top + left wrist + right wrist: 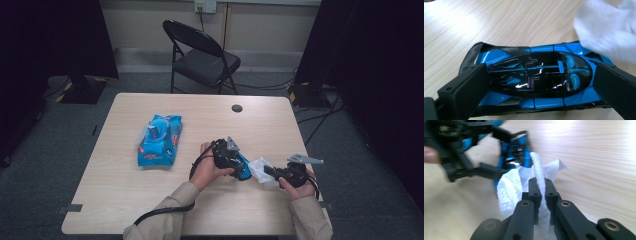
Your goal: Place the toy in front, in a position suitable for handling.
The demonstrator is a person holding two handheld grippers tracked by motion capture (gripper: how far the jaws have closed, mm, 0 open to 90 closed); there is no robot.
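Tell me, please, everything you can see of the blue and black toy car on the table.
The toy car is a glossy plastic model, bright blue with a black canopy and black panels. It stands upright on its underside on the pale wood table, right of centre. The left gripper clamps its two sides. A white wipe, pinched in the right gripper, rests against one end of it.

Blue wipes pack (pixel 160 141) lying flat on the table (pixel 125 190) well left of the tongs, black folding chair (pixel 200 57) beyond the table's far edge, dark round grommet (pixel 237 108) far side of the tongs
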